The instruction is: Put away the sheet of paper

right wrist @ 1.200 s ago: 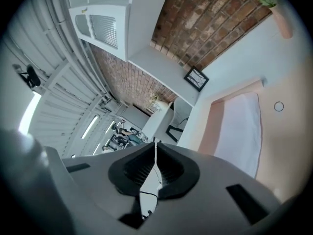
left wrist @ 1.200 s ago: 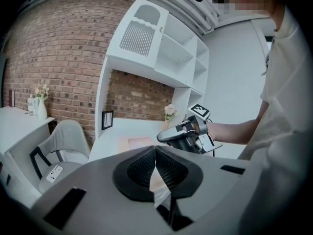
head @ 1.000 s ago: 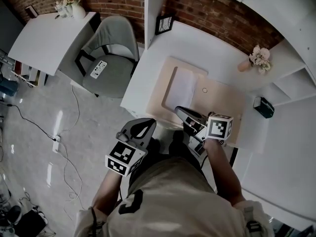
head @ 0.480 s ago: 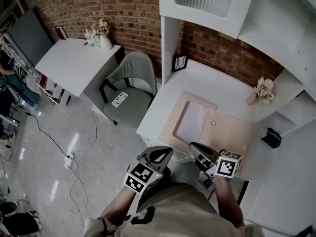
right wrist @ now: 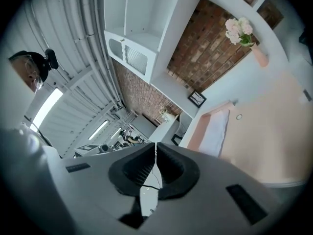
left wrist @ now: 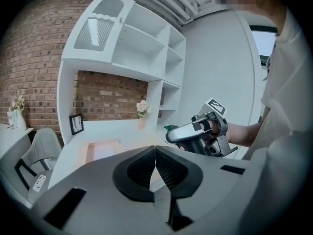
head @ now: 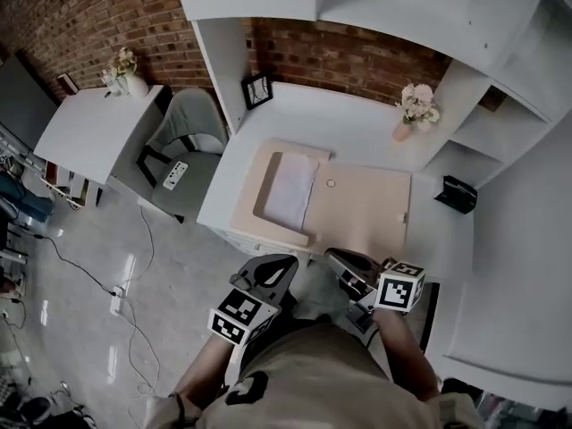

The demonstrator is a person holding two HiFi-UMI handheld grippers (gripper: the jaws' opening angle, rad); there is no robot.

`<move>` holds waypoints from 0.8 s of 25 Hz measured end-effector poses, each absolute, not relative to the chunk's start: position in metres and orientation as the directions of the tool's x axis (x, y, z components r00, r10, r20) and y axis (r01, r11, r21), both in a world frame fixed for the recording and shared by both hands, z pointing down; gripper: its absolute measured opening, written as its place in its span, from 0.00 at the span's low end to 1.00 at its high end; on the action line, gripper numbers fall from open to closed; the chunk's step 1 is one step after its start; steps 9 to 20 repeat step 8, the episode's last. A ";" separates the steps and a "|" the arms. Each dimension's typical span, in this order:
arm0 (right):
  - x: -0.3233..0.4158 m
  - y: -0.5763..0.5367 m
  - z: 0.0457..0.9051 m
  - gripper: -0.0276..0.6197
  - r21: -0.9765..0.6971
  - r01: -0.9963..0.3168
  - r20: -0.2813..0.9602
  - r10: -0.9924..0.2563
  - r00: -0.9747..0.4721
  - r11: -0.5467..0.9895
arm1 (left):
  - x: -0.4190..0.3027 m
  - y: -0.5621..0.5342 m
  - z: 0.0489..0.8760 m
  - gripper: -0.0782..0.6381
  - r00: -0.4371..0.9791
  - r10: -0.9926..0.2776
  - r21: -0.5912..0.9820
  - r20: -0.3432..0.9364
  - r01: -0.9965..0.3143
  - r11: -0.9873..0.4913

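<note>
Sheet of paper [head: 290,190] lies flat in the 9 o'clock half of the open beige folder [head: 362,211] on the white surface [head: 357,123], at about 12 o'clock from my 2 grippers. My left gripper [left wrist: 155,150] has its jaws pressed together with nothing between them. My right gripper [right wrist: 155,147] is likewise closed and empty. Both hover by the near edge of the surface, apart from the folder, the left at 7 o'clock of it and the right at 6 o'clock. A vase of flowers [head: 413,110] stands at 1 o'clock of the folder, and a small picture frame [head: 257,89] at 11 o'clock.
</note>
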State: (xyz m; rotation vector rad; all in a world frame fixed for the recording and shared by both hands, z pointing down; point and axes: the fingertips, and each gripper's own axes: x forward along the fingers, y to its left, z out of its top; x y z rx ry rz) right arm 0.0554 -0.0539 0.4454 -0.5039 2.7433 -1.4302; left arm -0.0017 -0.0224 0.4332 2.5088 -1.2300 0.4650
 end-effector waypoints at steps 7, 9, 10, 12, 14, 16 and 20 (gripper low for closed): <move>0.096 -0.026 0.461 0.09 -0.833 -0.261 0.131 -0.285 -0.950 0.487 | 0.041 0.005 0.436 0.13 0.572 -0.689 0.115 0.445 -0.800 -0.589; 0.095 -0.022 0.462 0.09 -0.838 -0.249 0.120 -0.280 -0.952 0.486 | 0.041 0.011 0.436 0.13 0.562 -0.693 0.108 0.452 -0.805 -0.583; 0.095 -0.022 0.462 0.09 -0.838 -0.249 0.120 -0.280 -0.952 0.486 | 0.041 0.011 0.436 0.13 0.562 -0.693 0.108 0.452 -0.805 -0.583; 0.095 -0.022 0.462 0.09 -0.838 -0.249 0.120 -0.280 -0.952 0.486 | 0.041 0.011 0.436 0.13 0.562 -0.693 0.108 0.452 -0.805 -0.583; 0.095 -0.022 0.462 0.09 -0.838 -0.249 0.120 -0.280 -0.952 0.486 | 0.041 0.011 0.436 0.13 0.562 -0.693 0.108 0.452 -0.805 -0.583; 0.095 -0.022 0.462 0.09 -0.838 -0.249 0.120 -0.280 -0.952 0.486 | 0.041 0.011 0.436 0.13 0.562 -0.693 0.108 0.452 -0.805 -0.583; 0.095 -0.022 0.462 0.09 -0.838 -0.249 0.120 -0.280 -0.952 0.486 | 0.041 0.011 0.436 0.13 0.562 -0.693 0.108 0.452 -0.805 -0.583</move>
